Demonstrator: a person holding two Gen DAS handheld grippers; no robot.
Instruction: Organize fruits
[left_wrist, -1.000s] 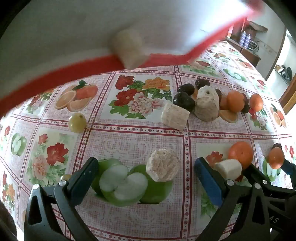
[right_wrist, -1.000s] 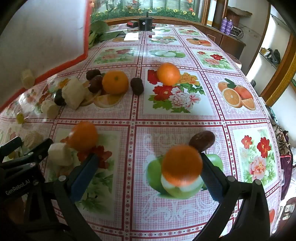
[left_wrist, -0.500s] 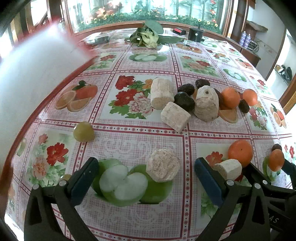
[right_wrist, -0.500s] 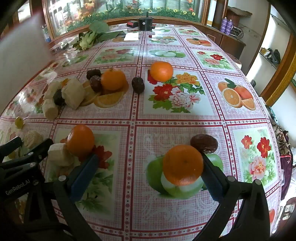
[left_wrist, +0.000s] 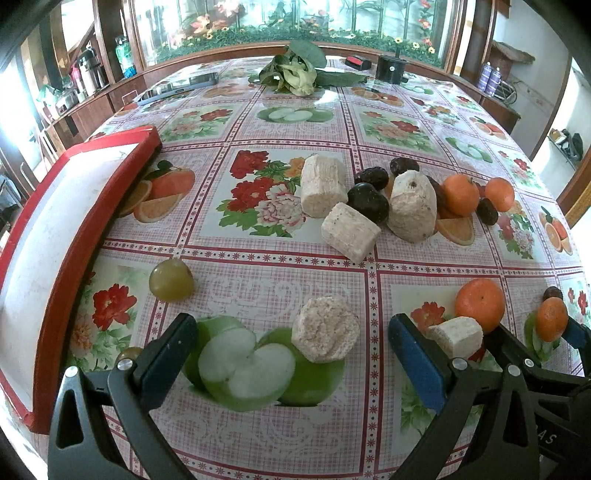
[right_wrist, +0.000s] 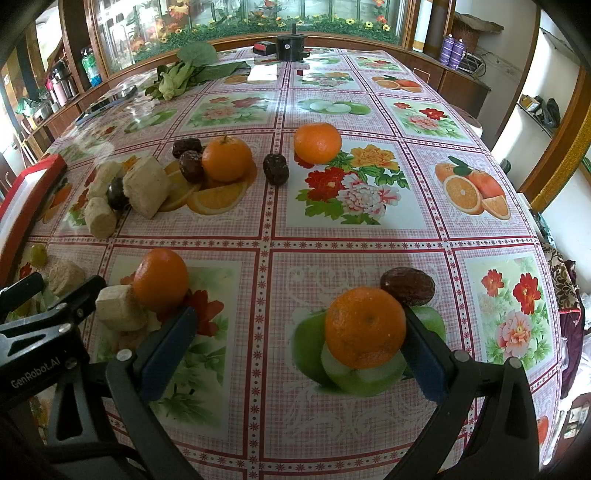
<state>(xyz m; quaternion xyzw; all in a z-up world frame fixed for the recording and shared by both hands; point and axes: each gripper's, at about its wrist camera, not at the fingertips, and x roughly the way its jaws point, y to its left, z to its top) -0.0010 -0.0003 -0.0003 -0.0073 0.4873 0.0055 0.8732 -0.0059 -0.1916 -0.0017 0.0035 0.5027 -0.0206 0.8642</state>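
The flat white tray with a red rim (left_wrist: 55, 229) lay along the left edge of my flower-printed desk (left_wrist: 280, 284). My right claw (right_wrist: 299, 343) gaped wide; a round orange tangerine (right_wrist: 364, 326) sat between its jaws, against the right one. My left claw (left_wrist: 291, 339), equally wide, framed a pale fibrous stub (left_wrist: 325, 328), nearer the tray.
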